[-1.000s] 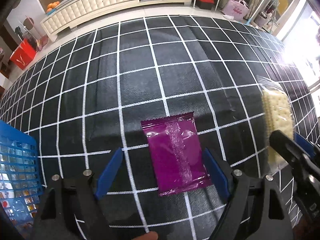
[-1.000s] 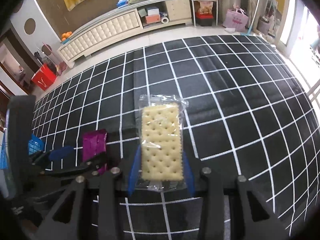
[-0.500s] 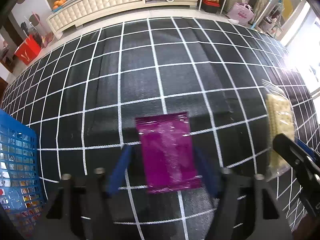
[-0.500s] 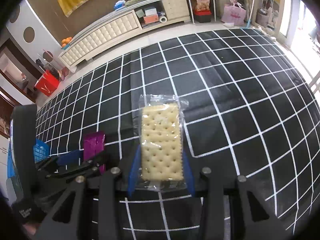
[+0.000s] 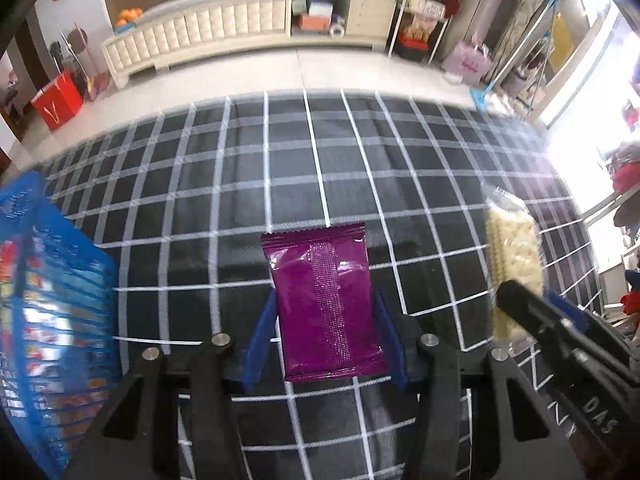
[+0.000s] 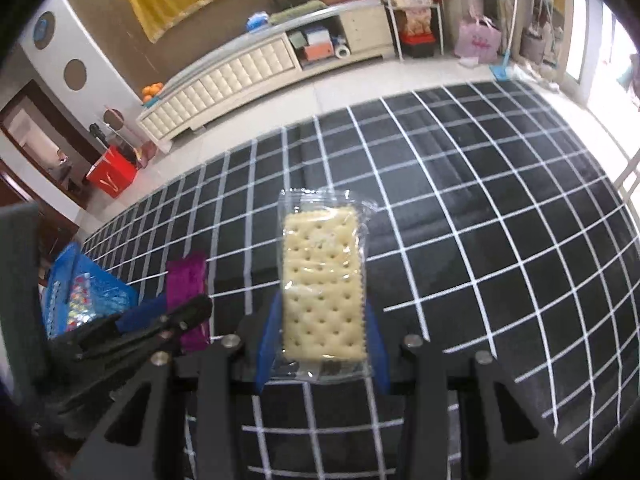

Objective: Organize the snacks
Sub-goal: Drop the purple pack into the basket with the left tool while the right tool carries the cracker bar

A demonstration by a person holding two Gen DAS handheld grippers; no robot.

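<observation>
Two snack packs aloft over checked cloth [image 5: 320, 184]: left gripper [image 5: 326, 340] fingers closing, purple packet [image 5: 326, 304] pinched between, frame centre; right gripper [image 6: 320, 344] fingers clamp clear-wrapped cracker pack [image 6: 322, 284]. Blue basket [image 5: 52, 280] at left edge.

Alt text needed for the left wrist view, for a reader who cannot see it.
The left gripper is closing on a purple snack packet above a black grid-patterned cloth. A blue basket sits left; a cracker pack is at right.

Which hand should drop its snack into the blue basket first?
Left, probably. The left gripper holds the purple packet right beside the blue basket; the right gripper, holding the crackers, sits farther away.
</observation>
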